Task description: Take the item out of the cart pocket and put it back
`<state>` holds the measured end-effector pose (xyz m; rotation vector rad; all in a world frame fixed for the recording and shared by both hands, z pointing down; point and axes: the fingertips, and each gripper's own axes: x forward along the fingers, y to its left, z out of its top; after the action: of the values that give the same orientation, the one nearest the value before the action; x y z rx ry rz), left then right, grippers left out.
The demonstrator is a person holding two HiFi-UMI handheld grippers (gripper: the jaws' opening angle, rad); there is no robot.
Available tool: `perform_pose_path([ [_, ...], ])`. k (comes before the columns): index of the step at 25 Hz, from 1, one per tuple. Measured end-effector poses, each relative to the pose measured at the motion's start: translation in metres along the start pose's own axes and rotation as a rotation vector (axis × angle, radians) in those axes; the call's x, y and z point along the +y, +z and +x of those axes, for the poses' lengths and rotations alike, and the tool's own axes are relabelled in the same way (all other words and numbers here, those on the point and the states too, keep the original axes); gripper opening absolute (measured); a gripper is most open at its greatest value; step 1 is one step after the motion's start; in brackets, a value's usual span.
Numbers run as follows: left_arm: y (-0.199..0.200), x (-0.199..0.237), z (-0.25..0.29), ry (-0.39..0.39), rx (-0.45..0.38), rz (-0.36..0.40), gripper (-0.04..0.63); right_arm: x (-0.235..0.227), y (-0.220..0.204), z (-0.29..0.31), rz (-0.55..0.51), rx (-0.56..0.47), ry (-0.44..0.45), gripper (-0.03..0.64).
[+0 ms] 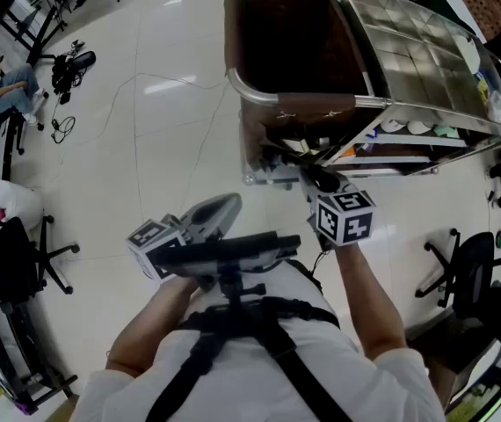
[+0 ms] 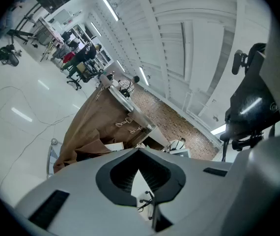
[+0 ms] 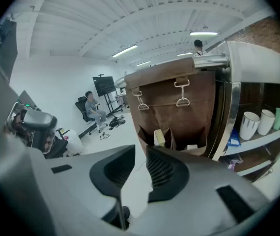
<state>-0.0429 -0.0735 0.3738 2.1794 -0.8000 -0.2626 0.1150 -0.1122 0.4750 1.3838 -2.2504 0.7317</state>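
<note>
The right gripper (image 3: 141,150), jaws slightly apart and empty, pointed at a pale box (image 3: 159,137), print unreadable, standing in the cart pocket (image 3: 177,140) just ahead; the left gripper (image 2: 139,151) was closed, empty.

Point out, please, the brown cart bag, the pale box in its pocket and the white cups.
brown cart bag (image 3: 179,114), right gripper view, front panel below the clips.
pale box (image 3: 159,137), right gripper view, its face above the pocket edge.
white cups (image 3: 249,125), right gripper view, the left cup's side.
</note>
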Motion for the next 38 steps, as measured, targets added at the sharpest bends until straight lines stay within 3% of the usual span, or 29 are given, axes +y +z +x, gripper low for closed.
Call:
perform_pose_path([
  [7, 0.002, 0.003, 0.008, -0.010, 0.004, -0.005, -0.006, -0.001, 0.001, -0.024, 0.035, -0.040, -0.025, 0.000],
  [20, -0.001, 0.001, 0.016, -0.035, 0.020, -0.011, -0.006, -0.004, 0.011, -0.034, 0.045, -0.069, -0.049, 0.000],
  [24, -0.002, 0.004, 0.014, -0.035, 0.030, -0.007, -0.006, -0.010, 0.013, -0.028, 0.034, -0.055, -0.056, 0.006],
  [34, 0.000, 0.003, 0.013, -0.018, 0.012, -0.009, -0.006, -0.021, 0.019, 0.000, -0.016, -0.019, -0.068, 0.094],
  [38, -0.004, 0.006, 0.011, -0.019, 0.028, -0.005, -0.006, -0.026, 0.021, 0.010, -0.042, -0.008, -0.079, 0.094],
])
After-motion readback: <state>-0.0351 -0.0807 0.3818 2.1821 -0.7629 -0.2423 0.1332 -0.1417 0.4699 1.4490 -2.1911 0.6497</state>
